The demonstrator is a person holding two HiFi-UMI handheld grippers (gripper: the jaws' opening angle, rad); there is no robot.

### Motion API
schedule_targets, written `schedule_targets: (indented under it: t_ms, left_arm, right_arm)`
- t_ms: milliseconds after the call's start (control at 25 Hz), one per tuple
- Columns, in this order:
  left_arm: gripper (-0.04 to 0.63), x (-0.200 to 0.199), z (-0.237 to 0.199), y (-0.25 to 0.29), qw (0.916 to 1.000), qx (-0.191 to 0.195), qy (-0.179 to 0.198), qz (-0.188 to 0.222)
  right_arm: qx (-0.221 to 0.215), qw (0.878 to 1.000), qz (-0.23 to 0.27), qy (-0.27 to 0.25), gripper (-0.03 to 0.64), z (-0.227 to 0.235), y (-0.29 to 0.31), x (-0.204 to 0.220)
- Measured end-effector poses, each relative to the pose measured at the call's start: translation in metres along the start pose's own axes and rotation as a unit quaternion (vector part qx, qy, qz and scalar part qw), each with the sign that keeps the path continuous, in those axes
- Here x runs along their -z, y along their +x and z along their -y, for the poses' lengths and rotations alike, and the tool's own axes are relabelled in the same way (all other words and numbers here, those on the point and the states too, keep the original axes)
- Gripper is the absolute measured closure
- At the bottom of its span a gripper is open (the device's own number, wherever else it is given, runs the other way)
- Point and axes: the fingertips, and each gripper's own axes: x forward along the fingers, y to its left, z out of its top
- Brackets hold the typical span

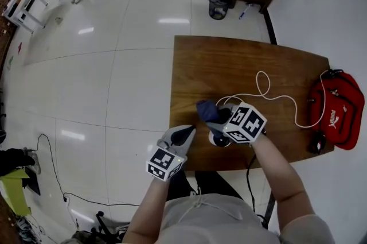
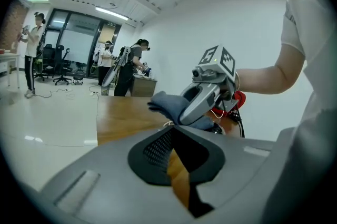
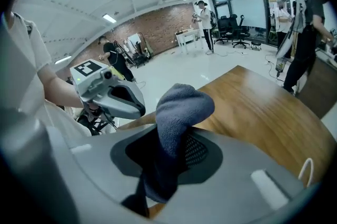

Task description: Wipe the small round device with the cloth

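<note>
- Dark blue-grey cloth (image 3: 176,112) stood pinched between the jaws of your right gripper (image 1: 222,120), which was clenched on it; the loose end bunched up past the fingertips and a fold hung down behind them.
- The small round device (image 1: 219,142) sat on the wooden counter (image 1: 229,65) directly under your right gripper, close to the counter's near edge. It was partly hidden by the gripper, and only its pale rim and dark middle showed.
- Whether the cloth touched the device could not be told.
- Your left gripper (image 1: 183,135) was clenched with nothing in it. Its jaws were together, just to the left of your right gripper and apart from the cloth, over the counter's near edge.
- A white cable (image 1: 269,96) looped across the counter beyond your right gripper.
- A red bag (image 1: 343,108) lay well off to the right of it, at the counter's far side edge.
</note>
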Motion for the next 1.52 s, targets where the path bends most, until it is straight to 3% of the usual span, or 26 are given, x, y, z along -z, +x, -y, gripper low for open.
schedule_targets:
  t_ms: [240, 520, 640, 840, 1040, 1280, 1520]
  left_arm:
    - [0.592, 0.012, -0.015, -0.008, 0.9998, -0.012, 0.011, -0.014]
    - [0.592, 0.028, -0.024, -0.019, 0.9995, -0.025, -0.004, -0.022]
    - [0.592, 0.034, -0.026, -0.023, 0.9993, -0.026, -0.010, -0.026]
    - [0.592, 0.025, -0.022, -0.026, 0.9997, -0.012, -0.007, -0.020]
    - [0.592, 0.010, -0.013, -0.027, 0.9997, 0.010, 0.016, -0.016]
    - [0.592, -0.003, 0.005, -0.027, 0.9977, 0.039, 0.053, -0.014]
    - [0.592, 0.026, 0.018, -0.041, 0.9972, 0.049, 0.047, -0.031]
  right_arm:
    - [-0.018, 0.997, -0.069, 0.005, 0.506, 0.016, 0.035, 0.027]
    - [-0.057, 0.995, -0.075, 0.032, 0.513, 0.027, 0.060, 0.043]
    - [-0.045, 0.996, -0.066, 0.042, 0.508, 0.037, 0.055, 0.039]
    - [0.018, 0.999, 0.021, 0.044, 0.508, 0.030, 0.007, -0.003]
    - [0.044, 0.989, 0.128, 0.051, 0.508, -0.030, -0.038, -0.038]
    - [0.075, 0.977, 0.149, 0.135, 0.508, -0.074, -0.024, -0.003]
    - [0.094, 0.949, 0.173, 0.247, 0.509, -0.086, 0.012, 0.037]
